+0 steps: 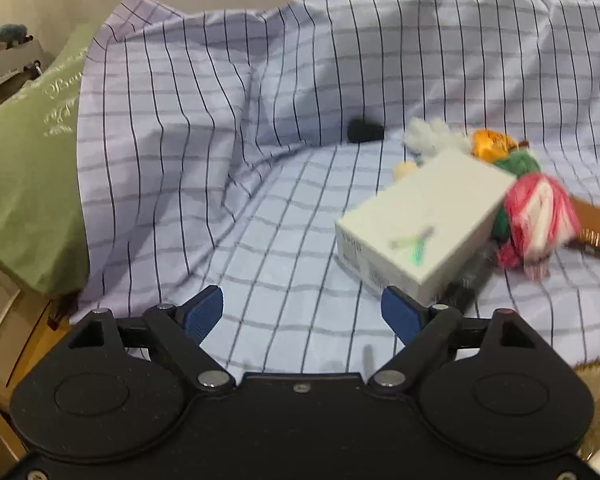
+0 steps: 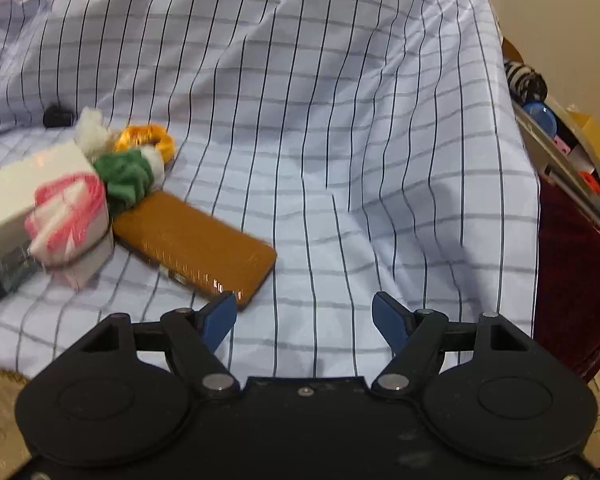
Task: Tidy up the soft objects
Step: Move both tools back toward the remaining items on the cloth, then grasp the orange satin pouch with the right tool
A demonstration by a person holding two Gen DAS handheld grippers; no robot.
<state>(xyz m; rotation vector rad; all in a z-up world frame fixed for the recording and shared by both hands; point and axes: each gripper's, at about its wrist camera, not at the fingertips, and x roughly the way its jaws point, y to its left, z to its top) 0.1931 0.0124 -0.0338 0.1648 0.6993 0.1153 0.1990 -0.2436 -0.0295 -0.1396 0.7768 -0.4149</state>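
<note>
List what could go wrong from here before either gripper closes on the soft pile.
1. The pink-and-white yarn lies against the white box, so a grab may drag the box along.
2. The green yarn touches the brown case; pulling it could shift the case.
3. The checked sheet is loose and wrinkled; the open right hand-held gripper or left hand-held gripper might pinch fabric instead.

Smooth checked cloth [image 2: 340, 160], fluffy yarn skeins [image 2: 68, 216], matt cardboard box [image 1: 420, 216].
</note>
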